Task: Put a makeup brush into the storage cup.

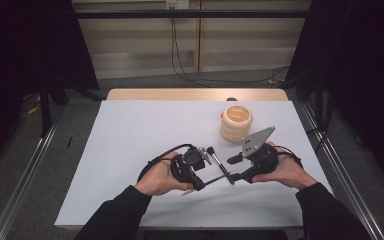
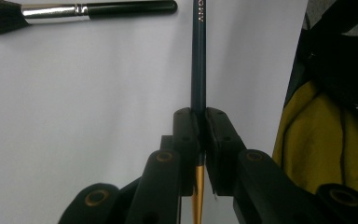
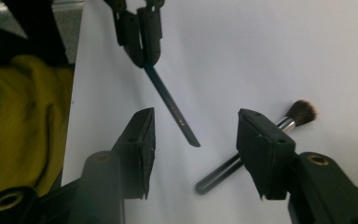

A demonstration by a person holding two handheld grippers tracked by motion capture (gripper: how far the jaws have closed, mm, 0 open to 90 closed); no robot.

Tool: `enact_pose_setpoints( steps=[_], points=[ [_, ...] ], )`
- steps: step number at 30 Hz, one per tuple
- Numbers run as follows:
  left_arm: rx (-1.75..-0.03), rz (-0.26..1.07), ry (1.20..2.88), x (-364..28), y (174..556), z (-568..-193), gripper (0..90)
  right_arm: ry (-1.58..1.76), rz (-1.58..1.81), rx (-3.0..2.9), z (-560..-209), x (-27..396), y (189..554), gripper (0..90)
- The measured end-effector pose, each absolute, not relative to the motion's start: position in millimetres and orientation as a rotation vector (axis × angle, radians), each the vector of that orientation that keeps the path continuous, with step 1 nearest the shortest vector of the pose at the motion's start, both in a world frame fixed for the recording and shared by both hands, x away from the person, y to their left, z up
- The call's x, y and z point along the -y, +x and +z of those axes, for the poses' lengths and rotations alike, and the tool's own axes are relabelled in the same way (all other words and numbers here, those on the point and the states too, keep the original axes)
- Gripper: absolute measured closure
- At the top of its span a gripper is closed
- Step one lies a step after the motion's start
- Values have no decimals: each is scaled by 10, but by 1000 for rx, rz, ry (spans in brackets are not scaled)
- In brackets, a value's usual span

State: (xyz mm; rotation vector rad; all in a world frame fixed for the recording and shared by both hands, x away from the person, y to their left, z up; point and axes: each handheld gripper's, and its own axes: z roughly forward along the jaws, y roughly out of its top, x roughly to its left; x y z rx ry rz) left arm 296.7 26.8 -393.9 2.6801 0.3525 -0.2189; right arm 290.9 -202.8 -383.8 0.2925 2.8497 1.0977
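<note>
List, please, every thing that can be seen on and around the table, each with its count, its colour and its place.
table: one, white top, in the middle of the high view.
holder: one, cream, ribbed and round, open on top, on the table's far right part.
brush: one, black handle, silver collar, dark bristles, lying on the table between the grippers.
pencil: one, dark blue shaft with a gold end, clamped in the left gripper, its tip toward the right gripper.
cloth: one, yellow, beside the table's near edge.
cables: several, black, on the floor behind the table.
left gripper: one, black, shut on the pencil.
right gripper: one, black, open, nothing held.
</note>
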Motion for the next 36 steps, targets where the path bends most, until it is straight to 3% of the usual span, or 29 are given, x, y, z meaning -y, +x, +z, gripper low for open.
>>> enact_pose_setpoints(
  steps=[9, 36],
  points=[
    [-315, -225, 2701, -238, 2954, -3976, 834, 198, 948, -2976, -3925, 1885, 2935, 586],
    [-268, -268, 2700, -176, 2912, -4032, 833, 60, 949, -3084, -4169, 1689, 2949, 810]
  ],
)
